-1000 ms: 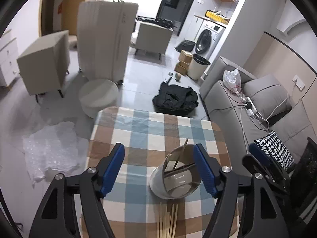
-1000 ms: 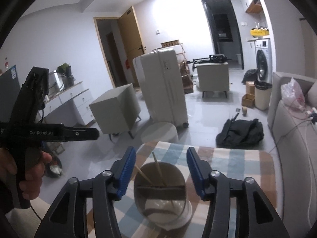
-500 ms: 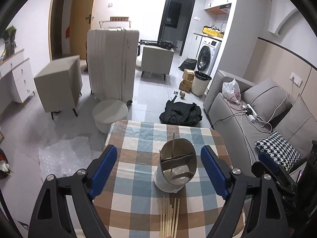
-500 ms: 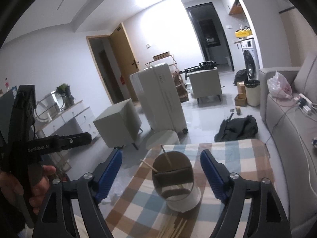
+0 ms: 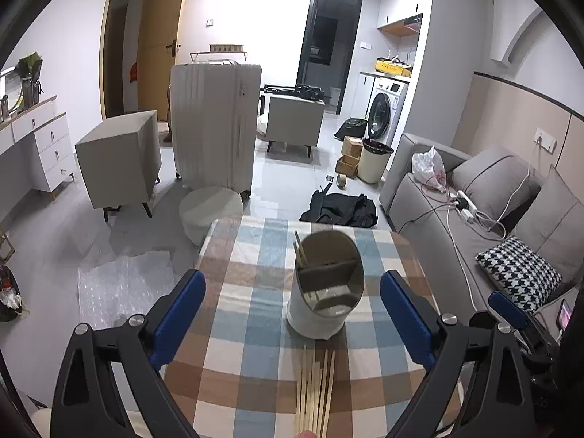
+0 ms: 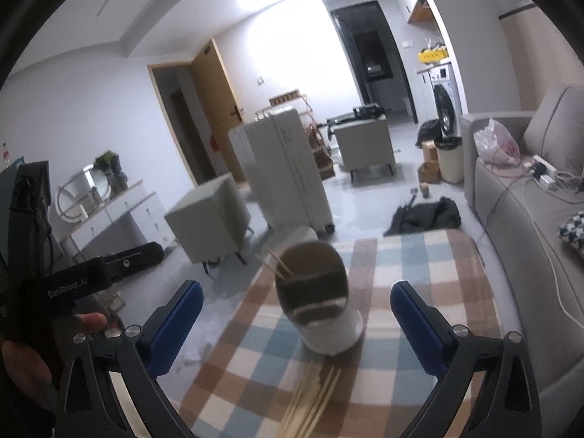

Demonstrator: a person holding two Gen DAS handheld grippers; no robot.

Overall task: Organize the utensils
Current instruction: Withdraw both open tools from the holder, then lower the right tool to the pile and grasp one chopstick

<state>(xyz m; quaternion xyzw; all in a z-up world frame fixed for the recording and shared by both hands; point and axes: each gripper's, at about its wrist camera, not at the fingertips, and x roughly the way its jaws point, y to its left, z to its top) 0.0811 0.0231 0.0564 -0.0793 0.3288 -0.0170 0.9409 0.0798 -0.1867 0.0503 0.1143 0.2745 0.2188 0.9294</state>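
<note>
A white utensil holder (image 5: 314,317) with a brown divided inside stands on the checked tablecloth (image 5: 248,314). Two chopsticks (image 5: 300,252) lean in its far compartment. A bundle of loose chopsticks (image 5: 315,390) lies on the cloth just in front of it. My left gripper (image 5: 292,281) hangs back from the holder, jaws opening wide, nothing pressed between them. My right gripper (image 6: 296,288) is likewise pulled back, jaws opening, with the holder (image 6: 328,332) and the blurred bundle (image 6: 310,398) ahead of it. The left gripper's body (image 6: 73,284) shows at the left of the right wrist view.
A grey sofa (image 5: 456,226) runs along the table's right side. Past the far table edge are a round stool (image 5: 210,208), a pale suitcase (image 5: 215,127), a black bag (image 5: 339,210) and bubble wrap (image 5: 120,281) on the floor. A hand (image 6: 22,357) holds the left gripper.
Both grippers have drawn back from the holder and their jaws have spread wider. The holder stays upright on the cloth, and more of the loose chopstick bundle shows.
</note>
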